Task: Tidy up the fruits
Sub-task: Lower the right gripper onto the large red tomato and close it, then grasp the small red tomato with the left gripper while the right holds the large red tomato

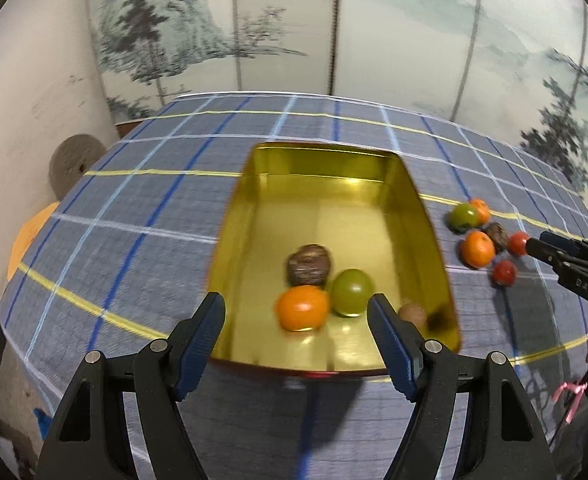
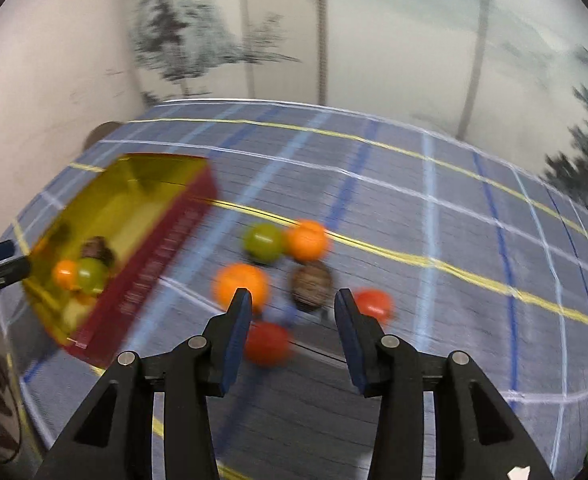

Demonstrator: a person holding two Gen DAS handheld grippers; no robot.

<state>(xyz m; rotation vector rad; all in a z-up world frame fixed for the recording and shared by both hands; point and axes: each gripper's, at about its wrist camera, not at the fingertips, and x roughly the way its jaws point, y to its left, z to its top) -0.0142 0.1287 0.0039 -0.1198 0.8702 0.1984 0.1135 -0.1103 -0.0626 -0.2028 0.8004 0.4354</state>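
Hovering over loose fruit, right gripper part-open, empty; left gripper wide, empty. Small, round, smooth, likely rolling; best pinched across the middle.

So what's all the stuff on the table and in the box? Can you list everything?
tin box: one, gold inside, red outside, on the tablecloth
fruits in the box: one orange, one green, one brown; a small brownish thing near the right wall, unclear
fruits on the cloth: two orange, one green, one brown, two red, clustered right of the box
tablecloth: one, blue-grey checked
folding screen: painted trees, behind the table
left gripper: jaws open, empty
right gripper: jaws open, empty
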